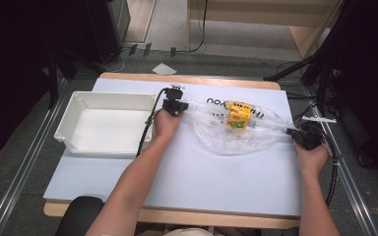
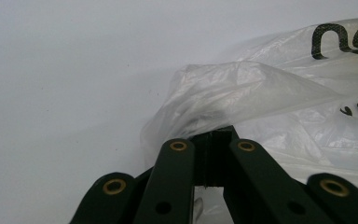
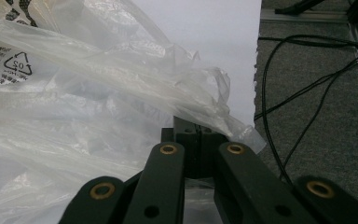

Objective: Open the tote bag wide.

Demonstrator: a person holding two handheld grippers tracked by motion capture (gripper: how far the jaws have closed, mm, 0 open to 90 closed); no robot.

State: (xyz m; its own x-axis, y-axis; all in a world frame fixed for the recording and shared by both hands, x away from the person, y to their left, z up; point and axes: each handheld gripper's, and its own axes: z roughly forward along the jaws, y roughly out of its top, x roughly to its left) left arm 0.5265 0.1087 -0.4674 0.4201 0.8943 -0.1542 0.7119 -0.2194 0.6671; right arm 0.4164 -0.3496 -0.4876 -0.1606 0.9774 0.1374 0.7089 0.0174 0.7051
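Note:
A clear plastic bag [image 1: 236, 135] with black print lies stretched across the white table. Inside it sits a yellow and orange carton [image 1: 238, 116]. My left gripper [image 1: 183, 106] is shut on the bag's left edge; in the left gripper view the jaws pinch the film [image 2: 228, 93] at their tips [image 2: 213, 135]. My right gripper [image 1: 295, 132] is shut on the bag's right edge, and the right gripper view shows the crumpled plastic [image 3: 121, 79] clamped between the jaws at their tips [image 3: 196, 130]. The bag is pulled taut between the two hands.
A white rectangular bin [image 1: 106, 123] stands to the left of my left hand. The table's right edge [image 3: 256, 70] runs just beside my right gripper, with black cables [image 3: 307, 88] on the grey floor beyond. A cable [image 1: 145, 132] trails from the left gripper.

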